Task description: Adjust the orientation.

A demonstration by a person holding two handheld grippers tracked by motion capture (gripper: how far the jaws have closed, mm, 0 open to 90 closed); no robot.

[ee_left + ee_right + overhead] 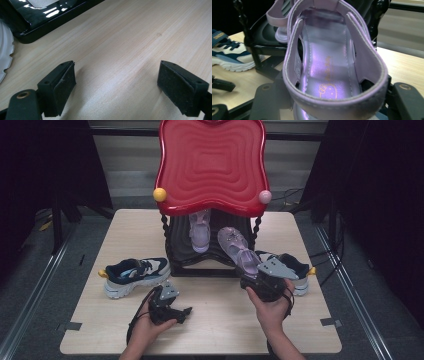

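My right gripper [252, 280] is shut on the heel end of a purple sandal [235, 247], which it holds tilted up in front of the rack. The right gripper view looks into that sandal's [329, 75] shiny insole, with the black jaws pressed against both sides of its heel. A second purple sandal [200, 232] stands on the rack's black lower shelf [182, 247]. My left gripper [172, 309] hovers low over the wooden table [220, 330], open. Between its pads [63, 87] there is just bare wood.
The rack has a large red wavy top [212, 165] with a yellow knob [159, 194] and a pink one [265, 196]. A navy and white sneaker [135, 272] lies left of the rack, another [297, 270] to the right, behind my right hand.
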